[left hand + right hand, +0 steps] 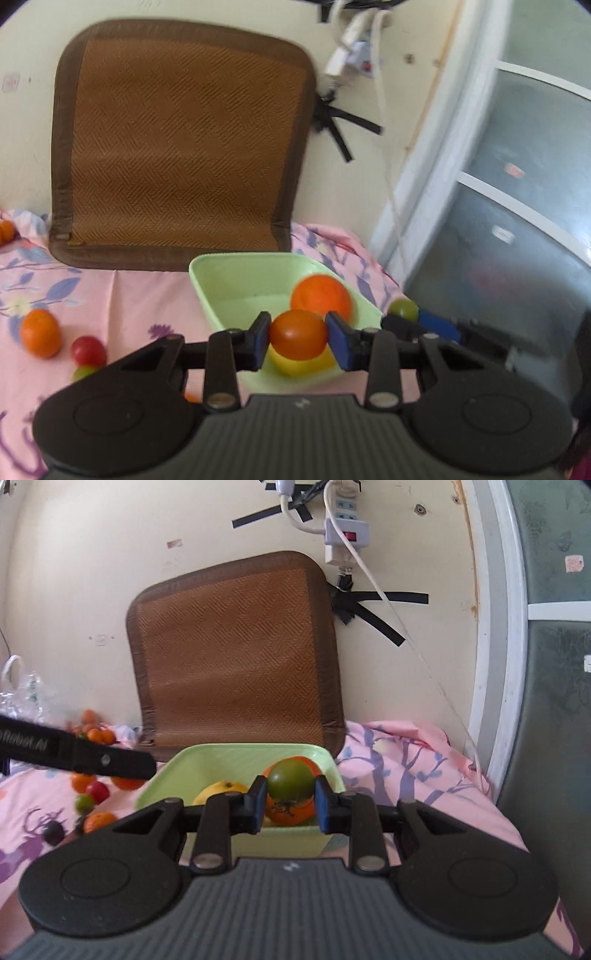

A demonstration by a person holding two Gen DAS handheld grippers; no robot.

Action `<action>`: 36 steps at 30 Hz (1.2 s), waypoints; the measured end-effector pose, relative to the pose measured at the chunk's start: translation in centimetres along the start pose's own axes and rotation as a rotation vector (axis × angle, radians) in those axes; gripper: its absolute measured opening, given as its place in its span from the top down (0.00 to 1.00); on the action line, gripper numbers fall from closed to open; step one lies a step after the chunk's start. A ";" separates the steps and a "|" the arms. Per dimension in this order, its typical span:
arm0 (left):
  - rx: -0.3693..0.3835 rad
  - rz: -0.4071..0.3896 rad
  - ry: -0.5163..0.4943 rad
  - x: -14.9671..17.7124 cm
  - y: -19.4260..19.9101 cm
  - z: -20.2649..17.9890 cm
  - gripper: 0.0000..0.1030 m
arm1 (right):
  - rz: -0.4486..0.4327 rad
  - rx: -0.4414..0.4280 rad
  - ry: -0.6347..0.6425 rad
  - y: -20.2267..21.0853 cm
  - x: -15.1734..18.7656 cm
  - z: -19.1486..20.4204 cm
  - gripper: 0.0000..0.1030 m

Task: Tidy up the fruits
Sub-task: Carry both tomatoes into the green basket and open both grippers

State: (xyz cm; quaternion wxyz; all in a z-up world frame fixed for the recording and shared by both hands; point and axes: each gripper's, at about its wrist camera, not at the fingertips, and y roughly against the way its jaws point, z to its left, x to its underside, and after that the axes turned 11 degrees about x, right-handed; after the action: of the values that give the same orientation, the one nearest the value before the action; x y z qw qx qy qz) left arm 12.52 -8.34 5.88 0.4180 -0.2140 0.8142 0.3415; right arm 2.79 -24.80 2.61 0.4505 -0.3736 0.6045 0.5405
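Note:
My left gripper is shut on an orange-red tomato and holds it over the near edge of a light green tray. An orange and a yellow fruit lie in the tray. My right gripper is shut on a green tomato above the same tray, over an orange; a yellow fruit lies beside it. The right gripper with its green tomato shows at the tray's right in the left wrist view.
Loose fruit lies on the pink floral cloth: an orange, a red tomato, a green one, and more at far left. A brown woven mat leans on the wall. A window frame stands at right.

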 end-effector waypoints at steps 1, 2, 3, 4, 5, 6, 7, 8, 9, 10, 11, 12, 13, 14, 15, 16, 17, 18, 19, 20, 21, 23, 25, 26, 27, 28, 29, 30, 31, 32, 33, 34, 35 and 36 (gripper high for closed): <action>-0.010 0.002 0.013 -0.2 -0.8 0.4 0.68 | 0.003 0.004 0.007 -0.5 0.1 0.1 0.71; -0.021 0.005 0.021 -0.3 -1.6 0.7 0.68 | 0.007 0.003 0.009 -0.9 0.4 0.1 0.71; -0.035 0.009 0.025 -0.2 -2.2 1.0 0.68 | 0.014 -0.002 0.009 -1.2 0.7 0.1 0.70; -0.047 0.016 0.026 -0.2 -2.7 1.2 0.68 | 0.023 -0.007 0.009 -1.5 0.8 -0.1 0.70; -0.055 0.022 0.028 -0.1 -3.3 1.3 0.68 | 0.031 -0.009 0.008 -1.6 1.0 -0.2 0.70; -0.058 0.027 0.029 0.1 -3.6 1.4 0.68 | 0.035 -0.011 0.005 -1.7 1.1 -0.2 0.70; -0.064 0.031 0.029 0.4 -4.0 1.5 0.67 | 0.037 -0.013 0.000 -1.8 1.1 -0.3 0.70; -0.076 0.032 0.029 0.7 -4.0 1.5 0.65 | 0.036 -0.014 0.000 -1.8 1.1 -0.4 0.67; -0.083 0.029 0.025 0.9 -4.2 1.5 0.62 | 0.032 -0.011 0.000 -1.9 1.1 -0.3 0.59; -0.081 0.021 0.013 1.1 -4.1 1.4 0.59 | 0.026 -0.007 0.000 -1.8 1.1 -0.3 0.55; -0.080 0.019 0.003 1.2 -4.0 1.2 0.58 | 0.019 -0.004 -0.002 -1.7 1.1 -0.4 0.53; -0.079 0.018 -0.002 1.3 -3.8 1.0 0.55 | 0.012 -0.004 -0.006 -1.7 1.1 -0.4 0.53; -0.079 0.010 -0.005 1.4 -3.4 0.8 0.51 | 0.007 -0.001 -0.012 -1.6 1.1 -0.4 0.53; -0.088 -0.007 -0.010 1.5 -2.6 0.5 0.50 | 0.002 0.004 -0.022 -1.6 1.1 -0.5 0.53; -0.097 -0.029 -0.018 1.6 -1.7 0.2 0.48 | -0.003 0.007 -0.034 -1.5 1.1 -0.7 0.53; -0.098 -0.052 -0.025 1.7 -0.5 0.2 0.47 | -0.008 0.011 -0.048 -1.4 1.1 -0.9 0.53; -0.099 -0.077 -0.028 1.9 0.8 0.3 0.47 | -0.012 0.018 -0.063 -1.3 1.1 -1.1 0.53; -0.106 -0.102 -0.025 2.0 2.2 0.5 0.47 | -0.015 0.025 -0.078 -1.3 1.1 -1.4 0.53; -0.118 -0.122 -0.017 2.1 3.7 1.1 0.46 | -0.015 0.034 -0.094 -1.3 1.1 -1.6 0.53; -0.134 -0.137 -0.002 2.3 5.1 1.8 0.46 | -0.014 0.041 -0.111 -1.4 1.1 -1.8 0.53; -0.159 -0.148 0.017 2.6 6.6 2.7 0.46 | -0.013 0.050 -0.128 -1.5 1.1 -2.1 0.53; -0.245 -0.148 0.059 3.4 9.0 4.8 0.46 | -0.009 0.070 -0.161 -1.6 1.2 -2.5 0.54; -0.338 -0.146 0.102 4.6 11.1 7.0 0.46 | -0.008 0.092 -0.185 -1.7 1.2 -2.8 0.54; -0.368 -0.145 0.131 5.3 12.0 8.1 0.46 | -0.015 0.104 -0.195 -1.6 1.2 -3.0 0.55; -0.393 -0.142 0.161 6.0 12.7 9.0 0.46 | -0.027 0.113 -0.201 -1.5 1.2 -3.0 0.56; -0.413 -0.141 0.183 6.6 13.4 9.8 0.46 | -0.040 0.124 -0.202 -1.2 1.2 -3.0 0.61; -0.428 -0.140 0.190 7.3 14.0 10.3 0.46 | -0.052 0.139 -0.203 -1.0 1.1 -2.8 0.62; -0.438 -0.138 0.200 7.7 14.4 10.7 0.47 | -0.059 0.146 -0.208 -0.6 1.0 -2.7 0.62; -0.411 -0.149 0.225 7.9 15.1 11.0 0.48 | -0.068 0.137 -0.214 -0.1 0.9 -2.4 0.62; -0.390 -0.160 0.226 8.0 15.4 11.0 0.48 | -0.076 0.115 -0.210 0.5 0.7 -2.0 0.62; -0.391 -0.160 0.215 8.1 15.4 10.9 0.48 | -0.077 0.088 -0.201 1.2 0.6 -1.3 0.62; -0.389 -0.154 0.203 8.0 15.3 10.7 0.48 | -0.067 0.048 -0.195 1.8 0.5 -0.4 0.62; -0.381 -0.148 0.180 8.0 15.1 10.4 0.48 | -0.050 -0.007 -0.191 2.3 0.5 0.6 0.62; -0.377 -0.143 0.150 8.0 14.9 10.0 0.48 | -0.031 -0.068 -0.186 2.9 0.5 1.7 0.62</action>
State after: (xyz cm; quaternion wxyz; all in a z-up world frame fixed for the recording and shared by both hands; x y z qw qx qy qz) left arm 3.97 8.54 0.72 0.3317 -0.3703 0.7477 0.4403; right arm 0.17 -22.75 3.00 0.5000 -0.3462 0.5353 0.5861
